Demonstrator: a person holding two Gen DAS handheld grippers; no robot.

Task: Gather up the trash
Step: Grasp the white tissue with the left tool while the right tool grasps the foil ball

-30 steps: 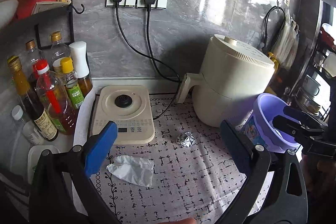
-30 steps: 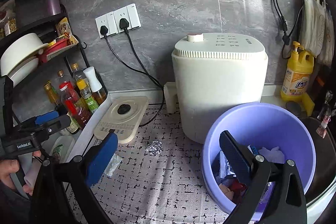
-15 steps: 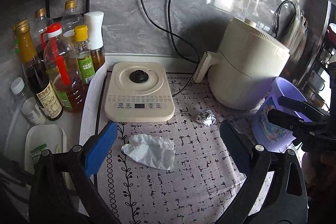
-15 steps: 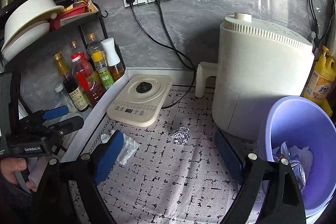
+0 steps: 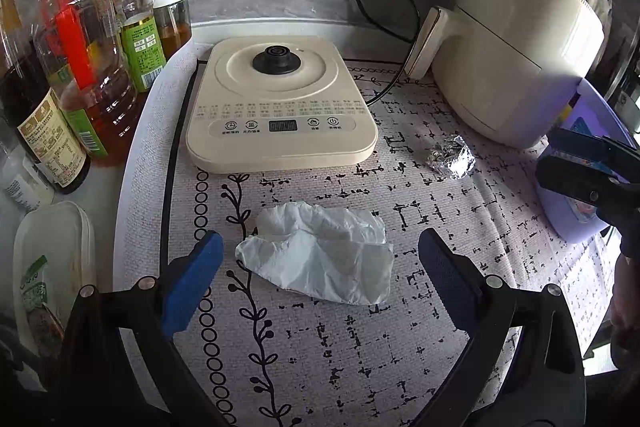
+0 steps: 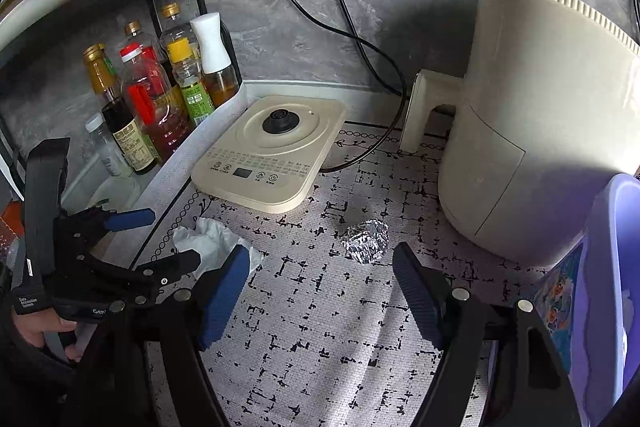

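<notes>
A: What do the jaws of the left gripper (image 5: 316, 263) do?
B: They stand wide open and hold nothing — the crumpled tissue (image 5: 320, 259) lies on the mat (image 5: 320, 355) right between the two blue pads (image 5: 192, 287), and it touches neither of them.
A: And the right gripper (image 6: 316, 291)?
B: Also wide open and empty. The foil ball (image 6: 366, 241) lies on the mat just ahead of its jaws, near the right finger but not between the fingers.
A: Where is the bin?
B: The purple bin (image 6: 608, 287) stands to the right of the right jaws, beside the cream air fryer (image 6: 540, 115). The cream cooker base (image 5: 280, 107) is beyond the tissue — ahead of the left jaws
</notes>
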